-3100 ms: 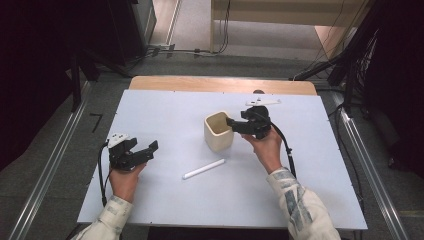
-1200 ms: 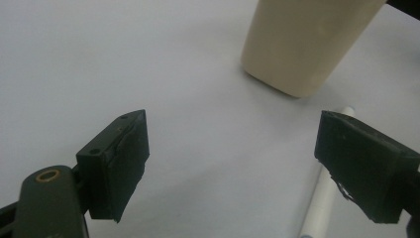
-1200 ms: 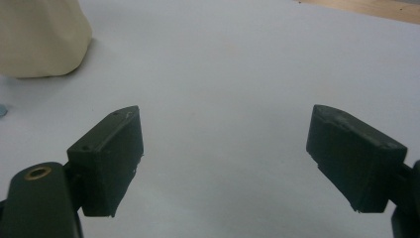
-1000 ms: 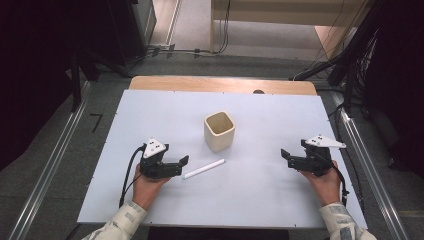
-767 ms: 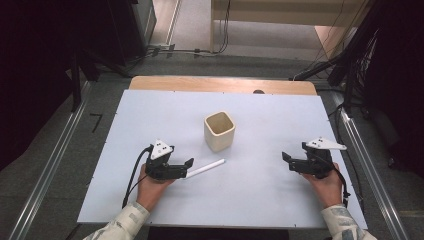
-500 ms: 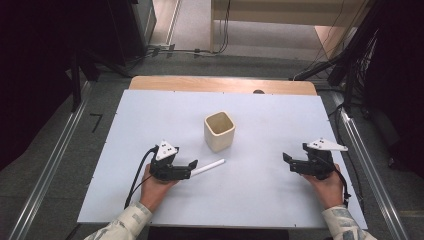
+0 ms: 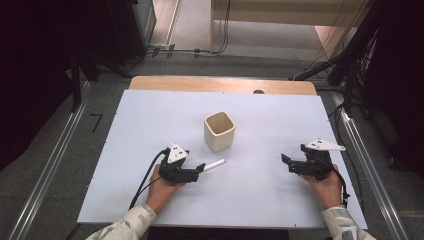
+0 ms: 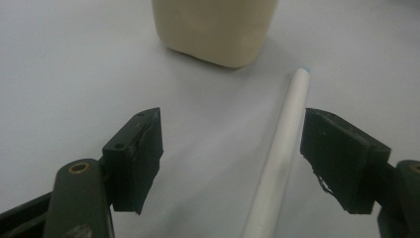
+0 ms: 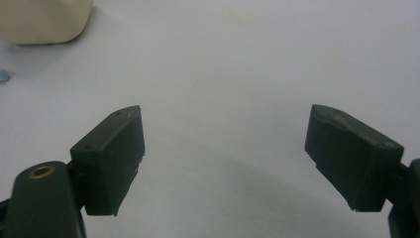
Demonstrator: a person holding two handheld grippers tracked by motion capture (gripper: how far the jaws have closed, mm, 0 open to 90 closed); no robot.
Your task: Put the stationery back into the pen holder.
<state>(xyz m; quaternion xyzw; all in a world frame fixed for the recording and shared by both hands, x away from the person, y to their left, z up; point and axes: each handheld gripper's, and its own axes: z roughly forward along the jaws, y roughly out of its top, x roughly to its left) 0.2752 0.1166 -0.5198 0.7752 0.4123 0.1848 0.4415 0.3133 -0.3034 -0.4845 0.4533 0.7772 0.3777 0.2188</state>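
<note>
The left gripper [image 8: 230,163] is being lowered around the white pen [image 8: 282,158], which is lying flat on the white table [image 7: 125,125] just in front of the cream cup [image 7: 219,131]. Its jaws have just been closing, yet they are being held apart, with the pen between them beside one pad, seemingly untouched. The right gripper [image 9: 225,158] is being kept open and idle, well apart. No writing is being shown on pen or cup.
</note>
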